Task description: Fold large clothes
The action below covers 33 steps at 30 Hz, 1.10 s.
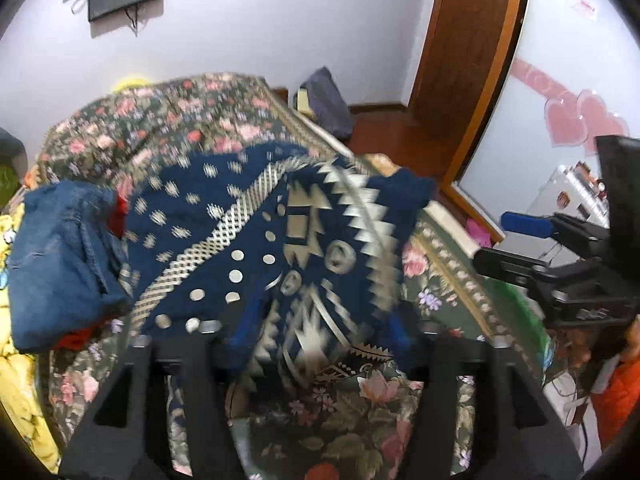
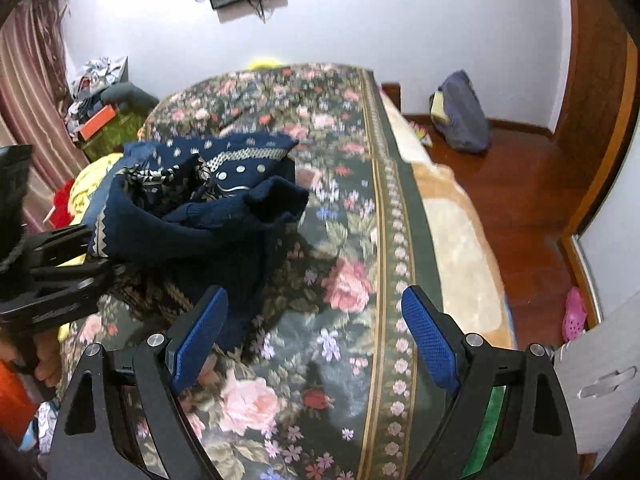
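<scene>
We are folding a big dark blue knitted sweater with silver-white zigzags and dots (image 1: 256, 248). It lies bunched up on the bed with the flowery green and pink cover (image 2: 352, 280).

Our left claw (image 1: 316, 332) sits right at the sweater's near edge. Its fingers stand apart, and the cloth lies under and between them. The picture is blurry there, but the pads do not look like they are pinching the cloth, so we think it is let go.

Our right claw (image 2: 312, 336) is wide and holds nothing. Only the flowery cover shows between its blue pads (image 2: 428, 340). The sweater is ahead of this claw and off to its left, near but not touching.

A blue denim garment (image 1: 60, 264) lies past the sweater, to the left of the left claw.

We think one fold is just laid down. The sweater is still lumpy, so next we should find two edges, pinch one with each claw, and pull them flat before folding again.
</scene>
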### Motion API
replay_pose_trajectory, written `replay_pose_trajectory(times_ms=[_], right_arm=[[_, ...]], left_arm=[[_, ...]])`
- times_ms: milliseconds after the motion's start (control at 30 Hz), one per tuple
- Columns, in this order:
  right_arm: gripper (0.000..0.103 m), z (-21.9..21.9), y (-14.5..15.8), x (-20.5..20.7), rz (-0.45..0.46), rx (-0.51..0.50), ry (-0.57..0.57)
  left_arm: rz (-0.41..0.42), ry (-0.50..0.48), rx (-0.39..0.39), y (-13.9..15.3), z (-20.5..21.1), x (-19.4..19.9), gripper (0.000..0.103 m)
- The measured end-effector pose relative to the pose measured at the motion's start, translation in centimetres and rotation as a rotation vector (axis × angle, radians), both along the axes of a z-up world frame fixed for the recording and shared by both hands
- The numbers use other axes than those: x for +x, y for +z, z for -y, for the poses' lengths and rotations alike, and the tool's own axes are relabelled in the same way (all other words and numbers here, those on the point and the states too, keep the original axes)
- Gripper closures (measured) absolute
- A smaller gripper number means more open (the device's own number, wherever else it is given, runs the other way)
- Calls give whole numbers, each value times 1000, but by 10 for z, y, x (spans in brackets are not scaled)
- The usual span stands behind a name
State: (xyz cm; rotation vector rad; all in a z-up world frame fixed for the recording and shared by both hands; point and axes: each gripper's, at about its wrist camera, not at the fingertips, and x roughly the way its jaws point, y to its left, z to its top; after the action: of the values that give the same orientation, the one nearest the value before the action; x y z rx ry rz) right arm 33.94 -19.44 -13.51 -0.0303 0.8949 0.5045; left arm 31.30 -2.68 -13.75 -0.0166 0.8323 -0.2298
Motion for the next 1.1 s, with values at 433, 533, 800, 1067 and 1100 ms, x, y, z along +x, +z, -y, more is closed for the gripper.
replay_pose_trajectory(times_ms=[433, 533, 800, 1067, 1100], right_arm=[[16, -52, 43, 10, 77, 127, 98], [16, -73, 30, 14, 37, 115, 132], [16, -90, -53, 25, -186, 9, 146], [16, -75, -60, 14, -187, 5, 145], [16, -74, -56, 13, -176, 4, 144]], left_arm=[[31, 236, 7, 26, -85, 1, 6], [-70, 247, -33, -5, -101, 12, 6], [-175, 216, -79, -59, -108, 6, 6], [-146, 217, -96, -51, -115, -3, 6], [-137, 215, -90, -47, -116, -5, 6]])
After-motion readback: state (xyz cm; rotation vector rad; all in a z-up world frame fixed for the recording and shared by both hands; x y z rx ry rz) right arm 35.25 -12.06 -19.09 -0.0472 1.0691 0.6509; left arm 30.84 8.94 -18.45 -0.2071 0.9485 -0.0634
